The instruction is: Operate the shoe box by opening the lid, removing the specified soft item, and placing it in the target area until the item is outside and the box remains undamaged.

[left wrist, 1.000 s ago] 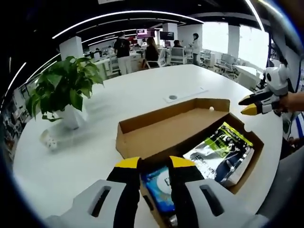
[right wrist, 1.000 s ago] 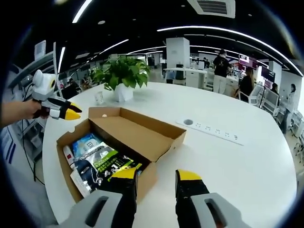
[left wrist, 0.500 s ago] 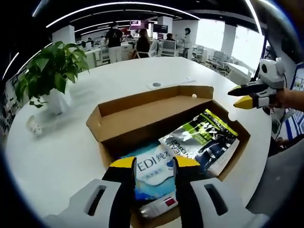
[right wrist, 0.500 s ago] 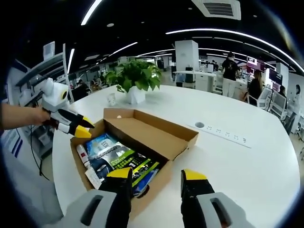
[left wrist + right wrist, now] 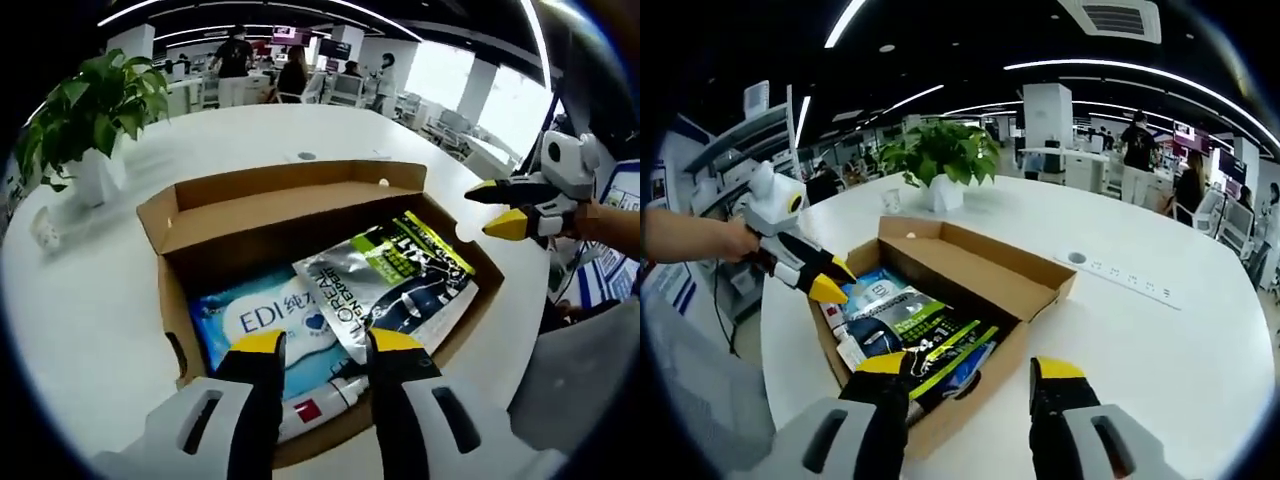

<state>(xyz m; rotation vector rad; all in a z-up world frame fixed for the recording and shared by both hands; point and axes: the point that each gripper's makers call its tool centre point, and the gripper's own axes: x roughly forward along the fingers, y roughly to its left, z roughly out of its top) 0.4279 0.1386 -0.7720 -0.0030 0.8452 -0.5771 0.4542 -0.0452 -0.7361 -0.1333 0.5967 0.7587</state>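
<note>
Brown cardboard shoe box [image 5: 300, 215] lies lid-open on white bench [image 5: 1160, 340], blue soft pack [image 5: 262, 322] inside, just ahead of left tool [image 5: 320, 345], jaws apart. Right tool [image 5: 980, 372] apart, empty. Next: dip in, pinch pack.

I see packets [image 5: 400, 275] in the open box [image 5: 165, 290] on the table [image 5: 80, 330], plant [image 5: 85, 110] behind it

both cams close, opposite sides, share box [image 5: 300, 200] [image 5: 1025, 290]
</note>
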